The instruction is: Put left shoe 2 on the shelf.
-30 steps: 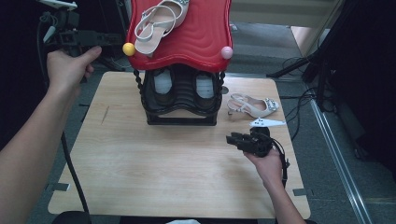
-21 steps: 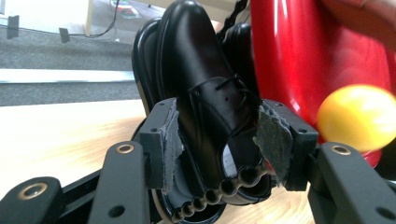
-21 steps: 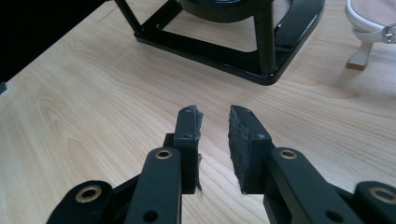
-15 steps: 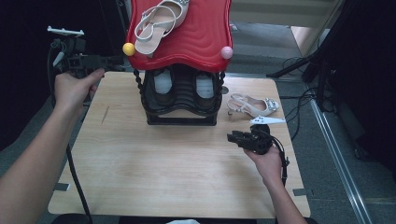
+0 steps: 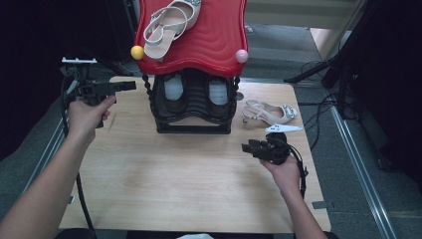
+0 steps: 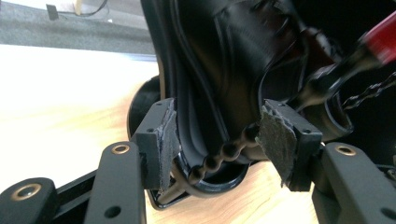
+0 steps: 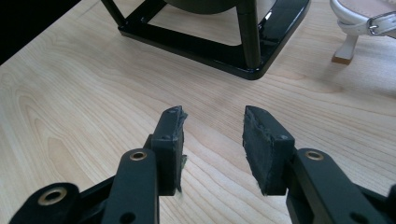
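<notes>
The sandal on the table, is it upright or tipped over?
Upright: the sandal stands on its sole and heel on the table, right of the rack.

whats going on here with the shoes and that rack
A person is working at a wooden table with a tool in each hand. The left tool sits open beside the black shoe rack, empty. The right tool, its jaws just opened wider, hovers empty over the table. One white sandal lies on the rack's red top; another sandal lies on the table.
</notes>
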`<state>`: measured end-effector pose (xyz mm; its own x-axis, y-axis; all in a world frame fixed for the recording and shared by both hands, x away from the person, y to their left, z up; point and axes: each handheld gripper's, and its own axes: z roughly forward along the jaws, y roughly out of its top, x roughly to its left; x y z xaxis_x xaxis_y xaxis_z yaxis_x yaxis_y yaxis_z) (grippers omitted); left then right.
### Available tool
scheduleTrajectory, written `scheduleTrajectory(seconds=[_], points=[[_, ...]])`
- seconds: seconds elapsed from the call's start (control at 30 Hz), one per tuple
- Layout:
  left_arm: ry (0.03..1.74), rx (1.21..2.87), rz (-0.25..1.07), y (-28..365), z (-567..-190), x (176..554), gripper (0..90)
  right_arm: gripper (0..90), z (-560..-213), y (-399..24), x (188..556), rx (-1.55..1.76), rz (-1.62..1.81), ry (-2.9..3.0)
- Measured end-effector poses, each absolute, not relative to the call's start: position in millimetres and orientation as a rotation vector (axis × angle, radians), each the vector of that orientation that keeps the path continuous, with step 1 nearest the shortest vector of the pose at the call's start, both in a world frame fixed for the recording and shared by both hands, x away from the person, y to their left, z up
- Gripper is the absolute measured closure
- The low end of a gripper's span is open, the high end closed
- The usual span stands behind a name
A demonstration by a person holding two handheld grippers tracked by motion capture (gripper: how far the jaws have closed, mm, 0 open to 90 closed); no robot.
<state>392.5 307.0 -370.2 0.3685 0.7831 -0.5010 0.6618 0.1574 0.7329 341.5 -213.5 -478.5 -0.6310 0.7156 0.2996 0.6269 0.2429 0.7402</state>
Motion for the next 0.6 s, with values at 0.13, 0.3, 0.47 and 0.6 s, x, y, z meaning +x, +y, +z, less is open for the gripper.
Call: scheduleTrajectory(seconds=[0.13,0.3,0.47,0.6], points=[[1.366,1.548,0.127,308,-388,389,46.2,60.2,-479,-214,342,1.299,1.352,2.398],[1.368,1.563,0.114,310,-406,379,45.3,61.5,-479,-215,342,1.302,1.358,2.391],[1.377,1.601,0.133,307,-423,367,45.3,64.2,-479,-218,343,1.321,1.361,2.387],[1.378,1.601,0.109,303,-437,357,46.5,66.8,-479,-219,343,1.331,1.356,2.376]])
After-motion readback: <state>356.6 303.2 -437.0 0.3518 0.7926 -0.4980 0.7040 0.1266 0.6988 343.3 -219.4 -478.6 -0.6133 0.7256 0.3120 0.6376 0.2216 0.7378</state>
